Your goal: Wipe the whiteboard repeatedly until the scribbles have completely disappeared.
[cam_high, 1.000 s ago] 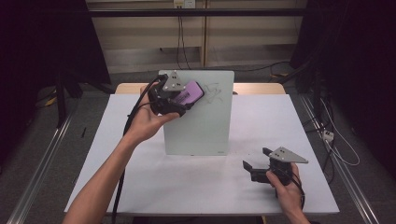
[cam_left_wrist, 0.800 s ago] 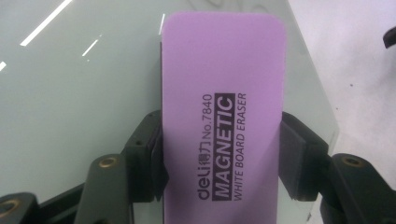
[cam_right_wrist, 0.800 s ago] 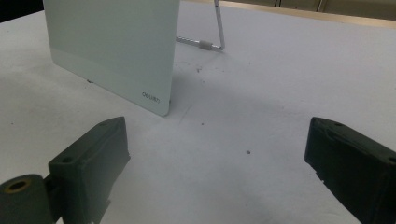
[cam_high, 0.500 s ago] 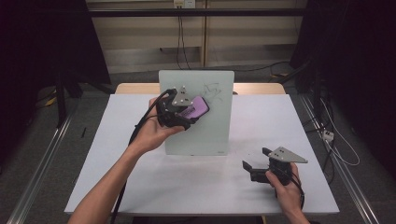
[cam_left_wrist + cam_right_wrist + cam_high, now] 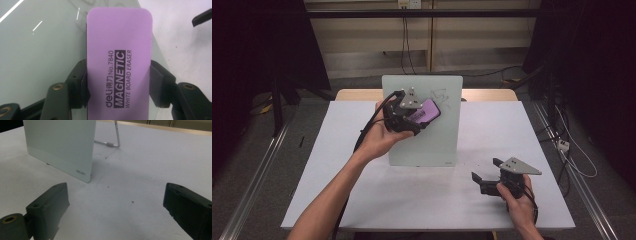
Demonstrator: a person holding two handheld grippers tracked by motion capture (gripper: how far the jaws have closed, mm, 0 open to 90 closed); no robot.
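A: What do the jaws of the left gripper (image 5: 118,87) have between them?

B: A purple eraser (image 5: 119,57), clamped by its two long sides, one pad on each. Its printed face reads "MAGNETIC WHITE BOARD ERASER", and most of its length sticks out past the jaw tips.

A: And beyond the tips?

B: The pale green glass board (image 5: 422,120) stands upright on the surface, right behind the eraser. From the high view the eraser (image 5: 424,112) lies tilted against the upper part of the board's face, just below and beside some dark scribbles (image 5: 443,96) near its top. Whether it actually touches the glass I cannot tell.

A: The right gripper (image 5: 117,207)?

B: Its jaws stand wide apart with nothing between them, low over the white surface (image 5: 140,175). Ahead of them, off to one side, is the board's lower corner (image 5: 82,173), and farther on a metal stand leg (image 5: 117,135) behind the board.

A: How do the two grippers lie to each other?

B: Well apart; the right gripper (image 5: 494,181) sits near the person's edge, held in the right hand (image 5: 518,202).
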